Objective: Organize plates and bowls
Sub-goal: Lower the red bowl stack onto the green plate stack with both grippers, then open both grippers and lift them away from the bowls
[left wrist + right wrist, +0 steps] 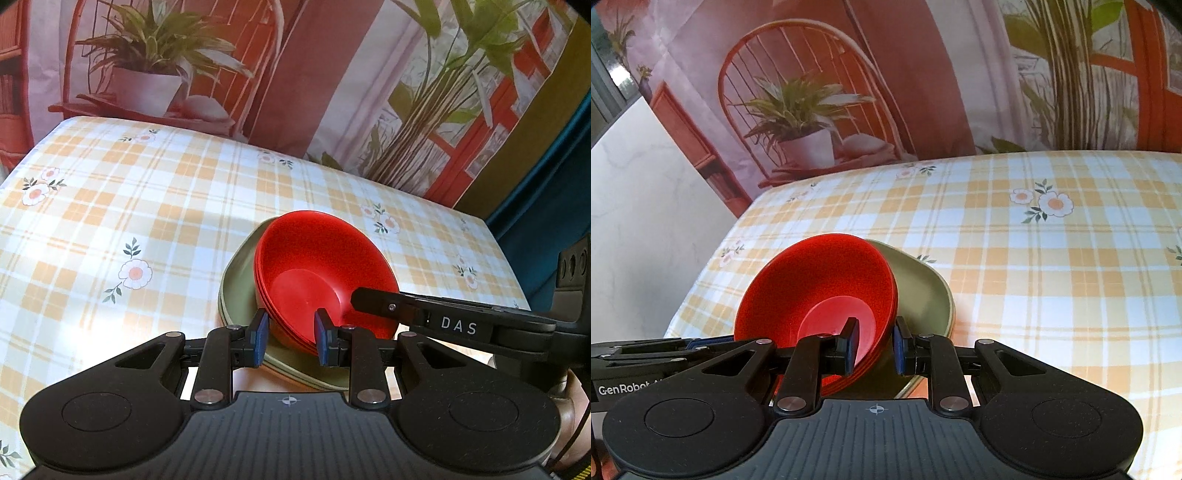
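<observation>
Fingers come first in both wrist views. We hold the left gripper (290, 338) with its blue pads (261, 341) either side of the near edge of a nested stack of glossy red plastic bowls (317, 273), one pad inside the top bowl and the other outside the stack, clamped on it. The right gripper (875, 345) does the same from the opposite side: one blue pad (854, 345) sits inside the top bowl, the other outside against the rims, closed on the stack (820, 291).

In the left view we see the right gripper's black finger reaching in over the bowl's rim from the right.

The red bowls sit tilted on a stack of shallow olive-green plates with rounded corners (240, 266), which shows beneath and beside them (923, 291). Whether the plates touch the table we cannot tell.

Beyond lies the table under a yellow-and-white checked cloth printed with small flowers (110, 206) (1052, 266). Behind it hangs a printed backdrop of a potted plant on a red chair (147, 74) (809, 110).
</observation>
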Action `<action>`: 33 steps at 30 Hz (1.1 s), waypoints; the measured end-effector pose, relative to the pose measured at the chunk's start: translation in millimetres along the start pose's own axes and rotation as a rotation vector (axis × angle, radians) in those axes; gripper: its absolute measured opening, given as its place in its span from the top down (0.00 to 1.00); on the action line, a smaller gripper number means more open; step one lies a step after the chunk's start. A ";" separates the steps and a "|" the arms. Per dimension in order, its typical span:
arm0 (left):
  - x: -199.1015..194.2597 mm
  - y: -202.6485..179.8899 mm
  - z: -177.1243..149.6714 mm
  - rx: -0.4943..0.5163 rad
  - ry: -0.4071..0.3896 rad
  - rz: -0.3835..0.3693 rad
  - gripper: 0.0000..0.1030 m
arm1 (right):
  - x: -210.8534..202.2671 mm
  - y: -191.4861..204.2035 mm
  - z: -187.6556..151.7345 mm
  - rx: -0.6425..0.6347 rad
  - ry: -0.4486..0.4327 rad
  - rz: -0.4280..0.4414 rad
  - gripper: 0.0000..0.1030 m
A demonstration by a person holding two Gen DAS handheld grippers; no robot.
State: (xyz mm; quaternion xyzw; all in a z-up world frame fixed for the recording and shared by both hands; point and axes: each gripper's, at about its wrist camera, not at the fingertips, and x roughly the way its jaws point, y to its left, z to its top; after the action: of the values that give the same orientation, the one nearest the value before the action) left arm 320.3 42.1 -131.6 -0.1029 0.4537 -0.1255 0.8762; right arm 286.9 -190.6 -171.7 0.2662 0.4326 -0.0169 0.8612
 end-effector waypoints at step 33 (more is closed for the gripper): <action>-59.7 -30.4 9.4 0.122 -0.233 0.114 0.13 | -74.2 3.2 9.6 -0.051 -0.185 -0.107 0.11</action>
State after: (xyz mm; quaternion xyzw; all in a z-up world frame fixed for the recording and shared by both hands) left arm 291.0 32.6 -71.4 -0.0371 0.3454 -0.0901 0.9334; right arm 248.4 -207.3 -109.7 0.2181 0.3650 -0.0764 0.9019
